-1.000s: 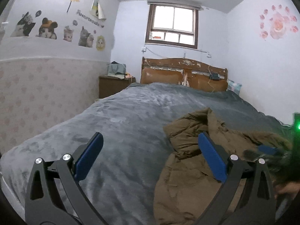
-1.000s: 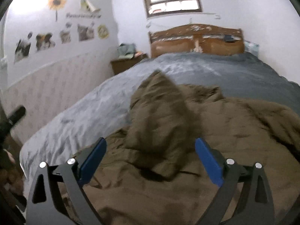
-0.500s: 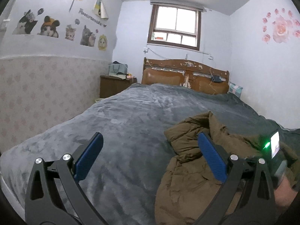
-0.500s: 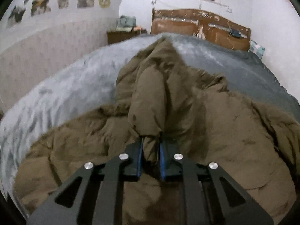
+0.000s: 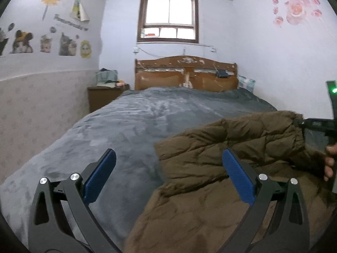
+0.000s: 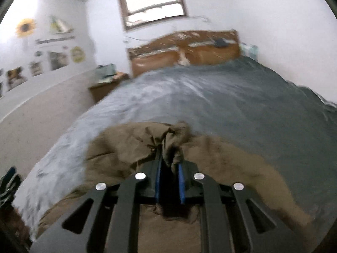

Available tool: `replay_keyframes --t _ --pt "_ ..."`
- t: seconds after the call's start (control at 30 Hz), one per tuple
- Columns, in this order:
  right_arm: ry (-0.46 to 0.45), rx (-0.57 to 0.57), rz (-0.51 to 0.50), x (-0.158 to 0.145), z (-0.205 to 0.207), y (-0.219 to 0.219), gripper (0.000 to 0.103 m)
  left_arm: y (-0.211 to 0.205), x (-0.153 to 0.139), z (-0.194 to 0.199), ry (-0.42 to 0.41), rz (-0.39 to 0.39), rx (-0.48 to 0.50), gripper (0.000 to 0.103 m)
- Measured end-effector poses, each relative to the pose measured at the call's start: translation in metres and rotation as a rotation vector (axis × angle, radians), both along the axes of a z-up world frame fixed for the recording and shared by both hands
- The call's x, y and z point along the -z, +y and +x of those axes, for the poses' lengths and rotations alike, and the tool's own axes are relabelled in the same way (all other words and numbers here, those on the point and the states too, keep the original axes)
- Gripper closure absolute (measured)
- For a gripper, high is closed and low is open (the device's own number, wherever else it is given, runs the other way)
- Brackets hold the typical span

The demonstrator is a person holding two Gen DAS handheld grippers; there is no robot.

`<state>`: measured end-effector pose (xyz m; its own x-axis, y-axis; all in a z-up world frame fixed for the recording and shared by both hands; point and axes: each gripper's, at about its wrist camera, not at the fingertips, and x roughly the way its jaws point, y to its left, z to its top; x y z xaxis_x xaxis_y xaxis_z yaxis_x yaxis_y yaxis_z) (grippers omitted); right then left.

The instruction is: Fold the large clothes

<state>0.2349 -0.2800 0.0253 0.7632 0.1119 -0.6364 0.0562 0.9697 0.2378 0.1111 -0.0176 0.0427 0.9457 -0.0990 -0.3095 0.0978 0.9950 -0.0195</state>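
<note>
Presently: fold step under way — one part of coat [image 5: 221, 168] lifted, no crease yet laid.

Right tongs [image 6: 169, 168]: pressed together, pinching a bunched wad of coat cloth between blue pads [image 6: 180, 186]; seen also at the right edge of the left view, with that end of the coat held up off the bed [image 5: 126, 122].

Left tongs [image 5: 168, 179]: spread wide, holding nothing; left pad over bare blanket, right pad [image 5: 238, 179] over the coat's near-left part. Contact with cloth — cannot tell.

Coat: brown, quilted, rumpled, on the near right part of the bed; lies below and ahead of both tongs.

Next move, by judgement: left tongs down onto the near hem or edge, closed on it; then lifted part carried across and laid flat. Risk: thick cloth slipping from the pinch.
</note>
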Motion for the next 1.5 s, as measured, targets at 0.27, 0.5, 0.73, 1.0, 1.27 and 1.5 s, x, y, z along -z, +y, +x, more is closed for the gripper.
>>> replay_keyframes --t 0.27,0.5,0.73,1.0,1.27,1.5 --pt "0.05 0.187 -0.165 0.052 0.047 -0.056 0.017 -0.045 0.013 0.092 0.115 -0.006 0.05 0.003" --pt "0.054 0.02 -0.109 0.082 0.065 -0.041 0.011 -0.074 0.046 0.164 0.194 -0.009 0.034 0.003" --pt "0.222 -0.038 -0.105 0.145 0.124 -0.028 0.014 -0.088 0.087 0.193 0.252 0.047 -0.021 0.003" --pt "0.284 -0.092 -0.049 0.167 0.131 -0.026 0.098 -0.08 0.144 0.241 0.461 0.12 -0.141 0.003" --pt "0.257 -0.027 -0.14 0.133 0.068 -0.027 0.099 -0.072 0.14 0.256 0.382 0.283 -0.183 0.004" --pt "0.283 -0.029 -0.074 0.143 0.064 -0.043 0.043 -0.049 0.106 0.222 0.307 0.065 -0.071 0.007"
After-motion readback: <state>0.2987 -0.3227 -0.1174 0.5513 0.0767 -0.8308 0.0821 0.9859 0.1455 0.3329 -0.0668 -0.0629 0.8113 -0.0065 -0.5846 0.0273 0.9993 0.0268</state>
